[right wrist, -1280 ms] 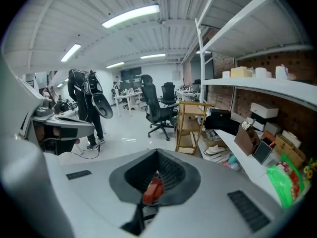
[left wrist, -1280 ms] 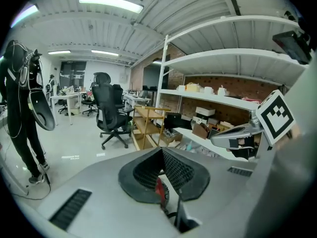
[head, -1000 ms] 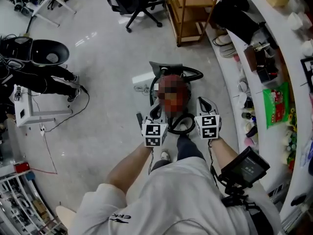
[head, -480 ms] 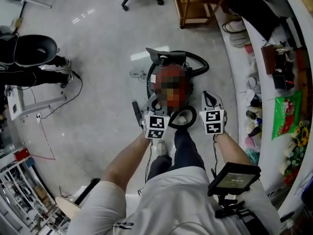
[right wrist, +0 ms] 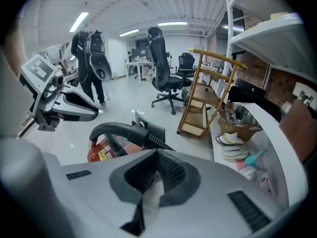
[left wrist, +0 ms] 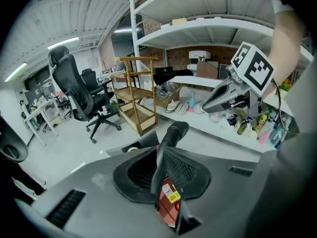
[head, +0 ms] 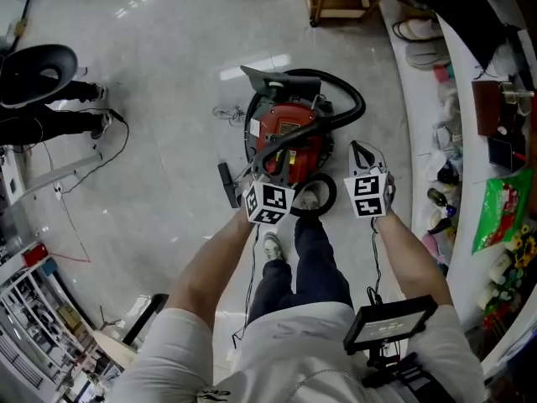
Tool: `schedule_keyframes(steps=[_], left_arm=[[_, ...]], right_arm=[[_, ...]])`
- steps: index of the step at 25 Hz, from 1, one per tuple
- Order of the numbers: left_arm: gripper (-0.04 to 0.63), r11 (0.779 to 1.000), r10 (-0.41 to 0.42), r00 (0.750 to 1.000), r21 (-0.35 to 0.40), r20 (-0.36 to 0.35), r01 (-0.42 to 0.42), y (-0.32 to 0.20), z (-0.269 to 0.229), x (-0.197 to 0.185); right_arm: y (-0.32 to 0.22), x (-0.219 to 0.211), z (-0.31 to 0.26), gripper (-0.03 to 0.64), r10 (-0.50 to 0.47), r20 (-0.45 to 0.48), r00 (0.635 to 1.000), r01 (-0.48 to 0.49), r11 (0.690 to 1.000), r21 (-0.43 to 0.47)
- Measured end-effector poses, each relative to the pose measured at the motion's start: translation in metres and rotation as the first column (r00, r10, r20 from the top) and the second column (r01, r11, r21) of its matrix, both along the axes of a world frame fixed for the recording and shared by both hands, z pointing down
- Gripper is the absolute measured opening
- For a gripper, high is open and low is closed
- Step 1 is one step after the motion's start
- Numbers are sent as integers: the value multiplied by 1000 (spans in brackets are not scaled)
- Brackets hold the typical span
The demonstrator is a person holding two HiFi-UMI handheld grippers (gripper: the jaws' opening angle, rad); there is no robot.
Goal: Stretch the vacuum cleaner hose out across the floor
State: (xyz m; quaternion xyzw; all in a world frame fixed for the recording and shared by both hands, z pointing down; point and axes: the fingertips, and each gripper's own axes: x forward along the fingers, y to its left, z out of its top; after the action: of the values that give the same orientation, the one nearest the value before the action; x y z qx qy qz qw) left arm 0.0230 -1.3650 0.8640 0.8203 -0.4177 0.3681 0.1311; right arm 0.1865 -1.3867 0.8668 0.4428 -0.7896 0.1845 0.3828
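On the pale floor [head: 168, 74], in the head view, a person [head: 50, 124] in black stands at 9 o'clock of the vacuum [head: 289, 133], well apart from it. The red vacuum sits in the middle of the floor, just ahead of my shoes. Its black hose [head: 351, 99] leaves the body at 12 o'clock, arcs round past 2 o'clock and comes back across the top of the body. It ends in a loop at 6 o'clock that lies around the toe of one shoe [head: 309, 198]. So the hose is coiled close on the vacuum, not laid out.

My left gripper [left wrist: 161, 151] hangs at 7 o'clock of the vacuum and points down at it. Its jaws have just been opening and stand only a crack apart. Nothing is gripped between them; the red body with a yellow label shows through the slit, and the hose rises just beyond the tips at 12 o'clock. In that same view a black office chair [left wrist: 79, 95] is at 10 o'clock and a wooden trolley [left wrist: 133, 95] at 11.

My right gripper [right wrist: 157, 155] hangs at 4 o'clock of the vacuum, apart from it, with its jaws pressed together on nothing. In its own view the hose bends across just beyond the tips, from 10 to 12 o'clock.

A curved white counter [head: 419, 124] crowded with small goods runs down the far right, at 3 o'clock of the vacuum
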Motion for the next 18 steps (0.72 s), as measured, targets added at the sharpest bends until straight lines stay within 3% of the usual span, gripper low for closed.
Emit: schedule_keyframes(steps=[11, 14, 18], left_arm=[[170, 987, 159, 986, -41, 49, -157, -7, 52, 15], [184, 983, 180, 981, -51, 67, -177, -14, 62, 17], [184, 972, 224, 970, -89, 94, -216, -19, 77, 22]], right_arm=[[-13, -4, 61, 3, -145, -67, 987, 143, 989, -24], [-19, -3, 71, 7, -176, -99, 979, 175, 984, -16], [-23, -6, 84, 69, -234, -138, 962, 232, 972, -32]])
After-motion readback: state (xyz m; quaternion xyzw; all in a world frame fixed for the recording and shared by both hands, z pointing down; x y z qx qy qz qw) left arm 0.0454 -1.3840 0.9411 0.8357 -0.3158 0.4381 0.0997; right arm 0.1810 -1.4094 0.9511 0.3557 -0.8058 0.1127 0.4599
